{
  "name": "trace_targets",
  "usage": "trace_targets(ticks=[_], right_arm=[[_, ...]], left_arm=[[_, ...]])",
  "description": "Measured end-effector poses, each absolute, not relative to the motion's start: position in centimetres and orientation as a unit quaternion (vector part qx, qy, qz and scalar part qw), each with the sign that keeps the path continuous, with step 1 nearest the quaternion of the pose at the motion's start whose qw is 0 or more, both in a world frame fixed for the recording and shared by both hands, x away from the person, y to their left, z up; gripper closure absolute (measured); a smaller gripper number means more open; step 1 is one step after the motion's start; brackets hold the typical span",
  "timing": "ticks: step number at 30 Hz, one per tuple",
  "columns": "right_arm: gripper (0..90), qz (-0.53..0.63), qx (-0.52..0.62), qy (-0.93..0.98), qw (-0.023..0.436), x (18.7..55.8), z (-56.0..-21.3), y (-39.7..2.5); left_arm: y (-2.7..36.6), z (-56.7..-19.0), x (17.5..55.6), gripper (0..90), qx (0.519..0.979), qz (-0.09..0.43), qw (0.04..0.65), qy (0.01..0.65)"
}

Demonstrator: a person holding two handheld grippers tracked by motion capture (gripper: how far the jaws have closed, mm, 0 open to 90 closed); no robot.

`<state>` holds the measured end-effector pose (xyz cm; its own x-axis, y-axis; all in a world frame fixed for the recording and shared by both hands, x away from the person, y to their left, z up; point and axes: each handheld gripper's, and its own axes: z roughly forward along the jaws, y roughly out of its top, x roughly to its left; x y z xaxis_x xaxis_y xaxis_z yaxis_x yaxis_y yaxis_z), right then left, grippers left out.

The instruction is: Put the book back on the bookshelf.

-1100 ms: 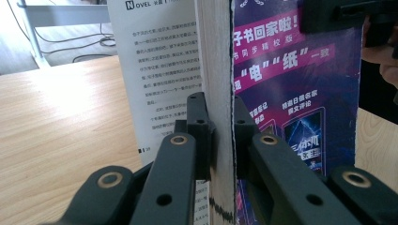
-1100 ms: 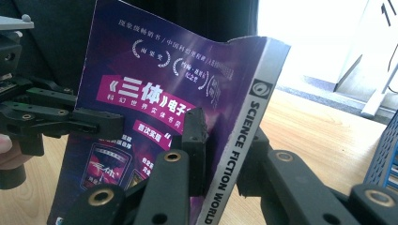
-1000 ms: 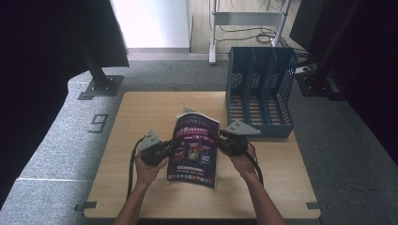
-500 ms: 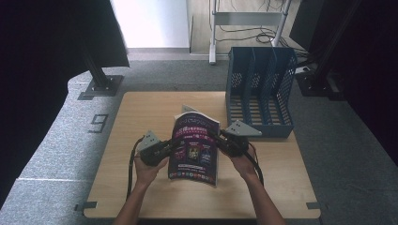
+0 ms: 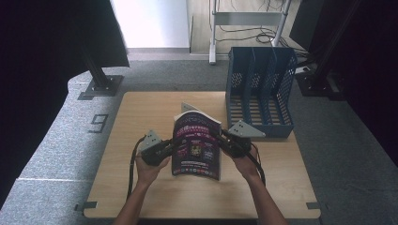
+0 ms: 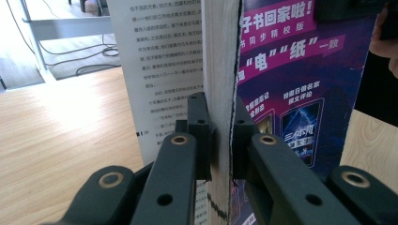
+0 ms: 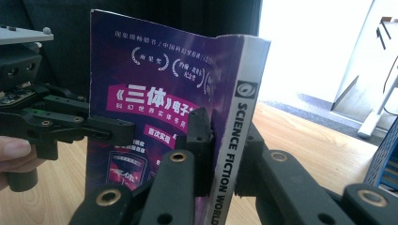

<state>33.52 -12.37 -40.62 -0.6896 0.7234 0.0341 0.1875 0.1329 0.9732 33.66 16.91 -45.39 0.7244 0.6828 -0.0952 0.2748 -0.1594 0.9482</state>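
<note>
A light wooden table is set on grey carpet, where a number 9 is marked beside it. A blue slotted file rack is stood at the table's far right corner. Black curtains are hung on the left, their post held by a floor plate. Bright daylight is thrown from a doorway, and a grey metal stand with cables is seen behind.

Blown-out daylight from the far doorway; dim black side curtains; near tongs softly blurred.
</note>
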Motion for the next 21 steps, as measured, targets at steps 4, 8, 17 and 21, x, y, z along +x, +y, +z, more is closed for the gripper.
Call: trace_targets(ticks=[4,8,17,21], right_arm=[[79.9,0.58,0.316,0.713,0.237,33.3,-40.6,-12.5],[80.0,0.582,0.314,0.711,0.238,33.2,-40.6,-12.5],[80.3,0.587,0.311,0.704,0.252,32.9,-40.2,-12.6],[80.3,0.593,0.304,0.697,0.266,32.6,-39.6,-12.8]], left_arm=[[16.8,-45.3,33.7,83.9,0.739,0.183,0.562,0.322],[16.8,-45.2,33.9,84.0,0.74,0.185,0.562,0.321],[16.6,-44.5,34.5,83.9,0.737,0.19,0.564,0.32],[16.3,-43.4,34.8,83.9,0.738,0.199,0.564,0.313]])
